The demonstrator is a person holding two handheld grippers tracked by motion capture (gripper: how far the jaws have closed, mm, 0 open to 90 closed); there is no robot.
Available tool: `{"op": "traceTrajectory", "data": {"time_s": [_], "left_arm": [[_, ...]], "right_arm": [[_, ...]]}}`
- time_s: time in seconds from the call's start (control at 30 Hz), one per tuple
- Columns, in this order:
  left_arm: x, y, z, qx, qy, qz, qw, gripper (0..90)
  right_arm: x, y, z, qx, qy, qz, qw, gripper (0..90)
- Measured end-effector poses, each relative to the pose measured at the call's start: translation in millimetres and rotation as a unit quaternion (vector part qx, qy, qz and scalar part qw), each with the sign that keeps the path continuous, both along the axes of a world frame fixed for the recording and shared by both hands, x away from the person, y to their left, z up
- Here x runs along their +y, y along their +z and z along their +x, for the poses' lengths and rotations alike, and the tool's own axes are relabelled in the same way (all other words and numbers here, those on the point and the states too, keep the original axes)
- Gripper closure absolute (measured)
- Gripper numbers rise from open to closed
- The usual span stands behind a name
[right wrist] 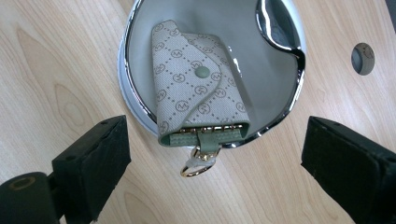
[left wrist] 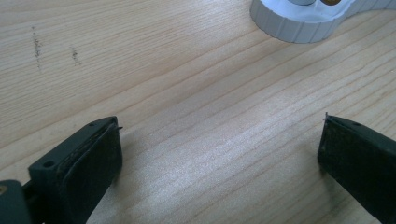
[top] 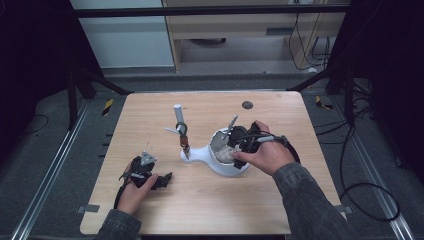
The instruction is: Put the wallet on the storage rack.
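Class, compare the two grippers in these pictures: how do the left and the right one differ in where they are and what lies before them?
The left gripper rests low on bare table, while the right gripper hangs over the round tray. Nothing lies between the left gripper's fingers; below the right gripper's fingers lies a patterned key pouch. Both stand open and hold nothing.

A lab recording setup: a wooden surface (top: 210,200) framed by black metal struts (top: 95,80), floor rails (top: 45,180) and loose cables (top: 370,200).

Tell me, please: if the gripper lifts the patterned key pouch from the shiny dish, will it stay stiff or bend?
The key pouch looks like soft fabric, so it would probably flex. Its snapped flap should keep it closed. The gold ring hangs over the dish rim and may swing.
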State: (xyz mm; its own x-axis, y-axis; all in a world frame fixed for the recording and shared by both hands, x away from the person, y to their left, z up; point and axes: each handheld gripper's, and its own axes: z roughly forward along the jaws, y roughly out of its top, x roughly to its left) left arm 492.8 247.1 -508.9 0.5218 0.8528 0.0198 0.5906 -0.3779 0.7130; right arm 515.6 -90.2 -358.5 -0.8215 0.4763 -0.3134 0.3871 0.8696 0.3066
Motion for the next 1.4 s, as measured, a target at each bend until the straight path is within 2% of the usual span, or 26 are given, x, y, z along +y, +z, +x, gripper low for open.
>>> {"op": "traceTrajectory", "data": {"time_s": [0.1,0.23,0.3,0.53,0.57,0.63,0.7,0.93,1.1,1.4], "left_arm": [[-0.2,-0.1,-0.1,0.0,0.001,-0.001,1.0,0.0],[-0.1,0.0,-0.1,0.001,0.001,-0.001,1.0,0.0],[0.0,0.1,-0.1,0.001,0.0,0.0,1.0,0.0],[0.2,0.2,0.0,0.001,-0.001,0.001,1.0,0.0],[0.2,0.1,0.0,0.001,-0.001,0.001,1.0,0.0],[0.2,0.1,-0.1,0.001,-0.001,0.001,1.0,0.0],[0.1,0.1,-0.1,0.0,0.0,0.001,1.0,0.0],[0.1,0.2,-0.1,0.001,0.0,0.001,1.0,0.0],[0.1,0.2,-0.1,0.001,-0.001,0.001,1.0,0.0],[0.1,0.2,-0.1,0.001,0.0,0.001,1.0,0.0]], "right_arm": [[-6.3,2.0,-2.3,-0.017,-0.006,0.008,0.9998,9.5],[-18.0,4.5,-5.6,-0.021,-0.019,0.039,0.9988,10.4],[-23.3,4.9,-6.4,-0.03,-0.022,0.044,0.9983,10.6],[-44.3,3.7,-9.6,-0.055,-0.038,0.078,0.9947,10.6],[-50.5,2.7,-11.6,-0.065,-0.047,0.087,0.993,10.6],[-53.1,2.3,-12.2,-0.069,-0.049,0.088,0.9925,10.6],[-61.4,1.1,-14.5,-0.08,-0.058,0.102,0.9899,10.6],[-85.4,-7.9,-23.6,-0.083,-0.091,0.144,0.9819,11.4],[-103.5,-17.2,-28.9,-0.093,-0.117,0.17,0.974,11.4],[-126.3,-44.3,-36.1,-0.084,-0.142,0.203,0.9652,11.3]]}}
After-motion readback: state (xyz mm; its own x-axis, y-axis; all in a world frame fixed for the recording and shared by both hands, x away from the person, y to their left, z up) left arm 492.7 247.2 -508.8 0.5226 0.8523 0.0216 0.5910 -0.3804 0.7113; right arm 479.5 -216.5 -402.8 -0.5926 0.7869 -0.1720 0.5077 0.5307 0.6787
